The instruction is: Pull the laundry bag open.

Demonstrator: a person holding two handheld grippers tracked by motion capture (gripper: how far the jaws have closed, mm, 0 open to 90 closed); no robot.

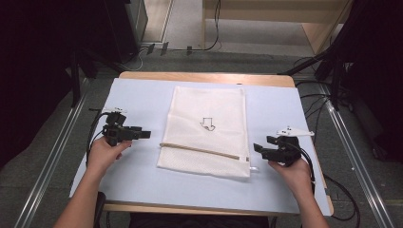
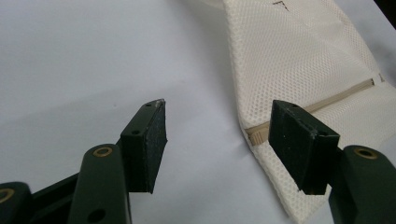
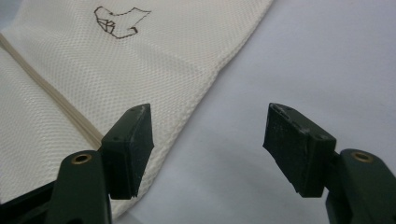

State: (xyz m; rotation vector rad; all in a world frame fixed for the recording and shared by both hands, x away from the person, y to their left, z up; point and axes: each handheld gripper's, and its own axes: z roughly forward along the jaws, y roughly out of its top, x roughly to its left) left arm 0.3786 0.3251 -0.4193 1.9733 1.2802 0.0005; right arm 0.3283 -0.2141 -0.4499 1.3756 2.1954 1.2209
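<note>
Even overhead light on the pale table [image 1: 142, 95], surroundings dark; soft faint shadows, no glare; high view slightly soft, gripper views sharp on mesh, near jaws blurred.

A wooden table [image 1: 209, 76] carries a pale blue sheet [image 1: 138, 99] over most of its top, and a cream mesh bag [image 1: 209, 130] lies flat at the sheet's middle.

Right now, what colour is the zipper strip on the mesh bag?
Beige zipper strip on the cream mesh bag; clearest in the high view.
</note>
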